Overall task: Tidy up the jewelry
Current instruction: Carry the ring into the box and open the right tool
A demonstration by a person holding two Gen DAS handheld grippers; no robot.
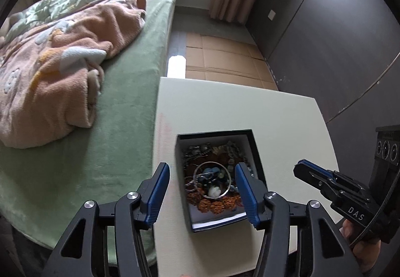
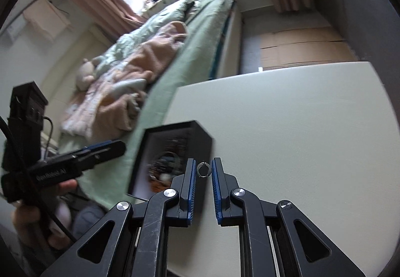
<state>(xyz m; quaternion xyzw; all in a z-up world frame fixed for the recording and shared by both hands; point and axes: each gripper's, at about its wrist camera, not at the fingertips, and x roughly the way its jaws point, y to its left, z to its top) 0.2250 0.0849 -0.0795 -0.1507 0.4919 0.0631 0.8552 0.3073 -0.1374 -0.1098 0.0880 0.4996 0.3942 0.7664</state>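
Note:
A black box point(image 1: 255, 152) with a white lining stands on the white table point(image 1: 250, 107). It holds beads, chains and a silver bangle point(image 1: 212, 179). My left gripper point(image 1: 202, 177) is open above the box, its jaws wide on either side of the bangle. In the right wrist view a small silver ring point(image 2: 203, 169) sits between the tips of my right gripper point(image 2: 203, 169), just right of the box point(image 2: 200, 130). The jaws are narrowly apart and seem to pinch the ring. The right gripper also shows in the left wrist view point(image 1: 303, 169).
A bed point(image 1: 120, 107) with a green sheet and a pink blanket point(image 1: 62, 64) lies against the table's left edge. Cardboard sheets point(image 1: 225, 57) cover the floor beyond the table. A dark wall point(image 1: 325, 27) runs along the right.

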